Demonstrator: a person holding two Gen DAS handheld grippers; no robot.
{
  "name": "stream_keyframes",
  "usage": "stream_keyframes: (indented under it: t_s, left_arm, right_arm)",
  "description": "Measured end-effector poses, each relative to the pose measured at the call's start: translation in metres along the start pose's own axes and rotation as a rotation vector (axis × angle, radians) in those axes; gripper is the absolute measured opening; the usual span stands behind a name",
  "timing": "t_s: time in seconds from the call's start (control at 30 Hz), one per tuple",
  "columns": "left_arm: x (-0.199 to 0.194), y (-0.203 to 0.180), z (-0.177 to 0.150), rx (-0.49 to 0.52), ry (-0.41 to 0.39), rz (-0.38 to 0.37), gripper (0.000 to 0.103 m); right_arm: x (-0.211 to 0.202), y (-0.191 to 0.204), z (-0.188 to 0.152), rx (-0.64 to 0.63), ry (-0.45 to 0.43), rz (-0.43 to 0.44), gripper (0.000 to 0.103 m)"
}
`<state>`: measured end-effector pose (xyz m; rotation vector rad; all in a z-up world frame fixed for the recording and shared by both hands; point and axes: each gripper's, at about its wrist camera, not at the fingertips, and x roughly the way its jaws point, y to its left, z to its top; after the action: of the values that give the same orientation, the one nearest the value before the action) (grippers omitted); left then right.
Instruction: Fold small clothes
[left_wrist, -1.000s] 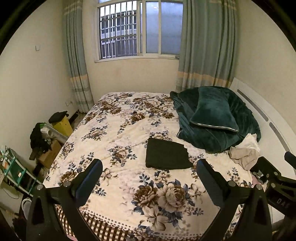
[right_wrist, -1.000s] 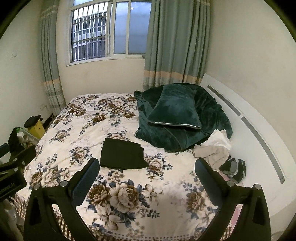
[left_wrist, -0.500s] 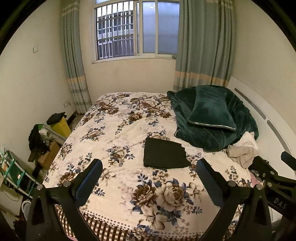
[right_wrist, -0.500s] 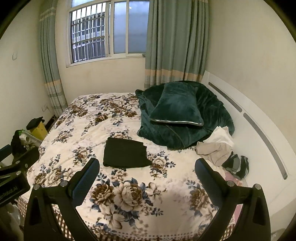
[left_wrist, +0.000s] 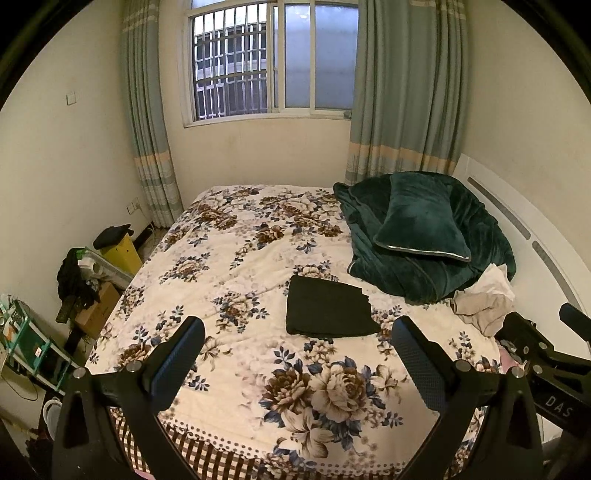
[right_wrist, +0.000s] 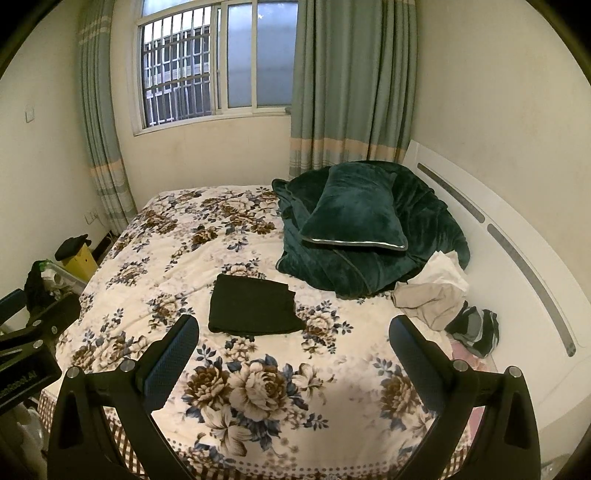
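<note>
Both the left tongs (left_wrist: 297, 343) and the right tongs (right_wrist: 293, 341) hang wide apart with nothing between them, above the near end of the bed (right_wrist: 177, 258). Just beyond them a dark folded garment (right_wrist: 253, 310) lies flat on the floral cover. Farther right, a crumpled pale garment (right_wrist: 432, 295) and a dark striped bundle (right_wrist: 474, 328) lie against the headboard (right_wrist: 498, 236), beside a green blanket (right_wrist: 424, 221) topped by a pillow (right_wrist: 354, 218). Left of the bed, a yellow bin (left_wrist: 122, 251) and a cardboard box (left_wrist: 98, 306) sit among clutter too dim to make out.
</note>
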<state>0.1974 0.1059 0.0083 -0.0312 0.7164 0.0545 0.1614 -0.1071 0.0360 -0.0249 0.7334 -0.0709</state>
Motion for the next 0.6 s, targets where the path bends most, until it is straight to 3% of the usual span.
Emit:
stream_keyframes:
  t_s: [0.6]
  left_arm:
    - [-0.0015, -0.0029, 0.0017, 0.002, -0.003, 0.001, 0.103]
  right_arm:
    - [-0.0002, -0.0020, -0.0020, 0.006, 0.000, 0.000, 0.103]
